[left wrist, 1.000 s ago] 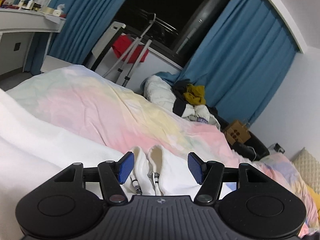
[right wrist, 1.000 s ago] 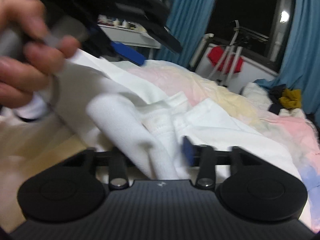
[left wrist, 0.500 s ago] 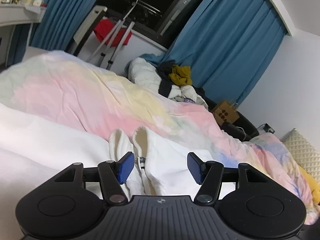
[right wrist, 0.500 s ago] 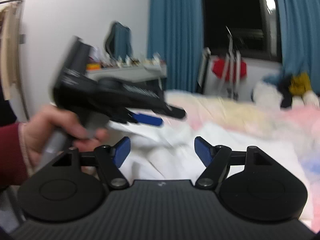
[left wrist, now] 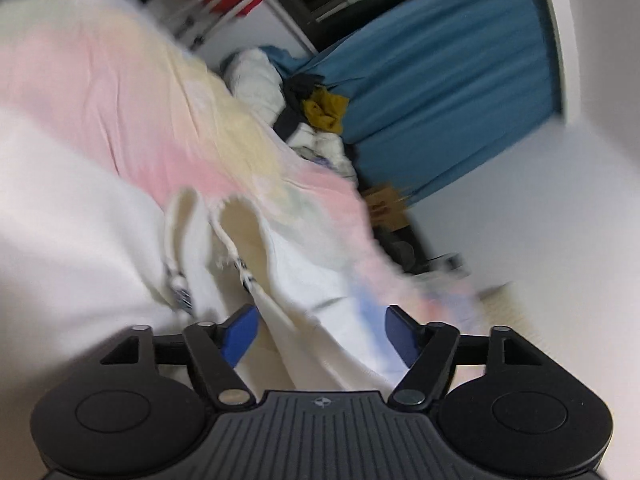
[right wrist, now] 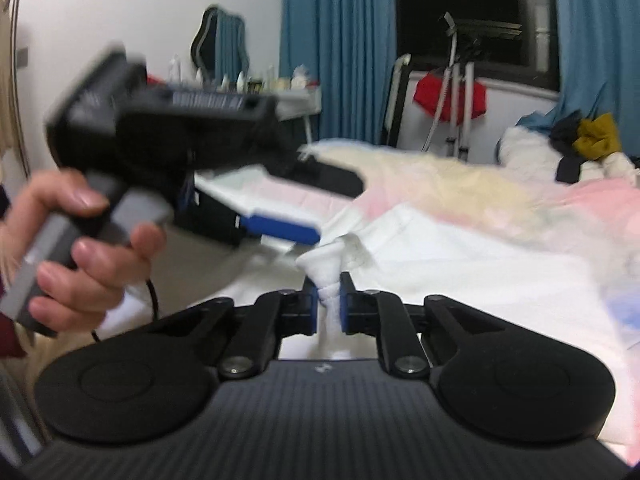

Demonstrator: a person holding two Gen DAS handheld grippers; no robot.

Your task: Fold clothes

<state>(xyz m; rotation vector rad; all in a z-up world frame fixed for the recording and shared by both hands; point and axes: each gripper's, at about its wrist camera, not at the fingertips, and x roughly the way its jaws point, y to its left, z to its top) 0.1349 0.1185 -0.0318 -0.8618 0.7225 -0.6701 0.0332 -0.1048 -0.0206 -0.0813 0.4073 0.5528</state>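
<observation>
A white hooded garment (left wrist: 304, 280) with drawstrings lies on the bed and also shows in the right wrist view (right wrist: 460, 256). My left gripper (left wrist: 322, 334) is open, with a fold of the white cloth lying between its blue pads. In the right wrist view the left gripper (right wrist: 280, 216) hovers just above the garment's bunched edge, held by a hand. My right gripper (right wrist: 328, 308) is shut on a bunched fold of the white garment (right wrist: 328, 276) near its front edge.
A pastel pink and yellow duvet (left wrist: 140, 92) covers the bed. A pile of clothes (right wrist: 576, 140) sits at the far end, before blue curtains (right wrist: 340, 40). A dressing table (right wrist: 280, 96) stands at the left wall, a red item on a rack (right wrist: 448, 92) by the window.
My right gripper has closed on a fold of the white garment. My left gripper has tilted and dropped closer to the garment, staying open; its view is now motion-blurred.
</observation>
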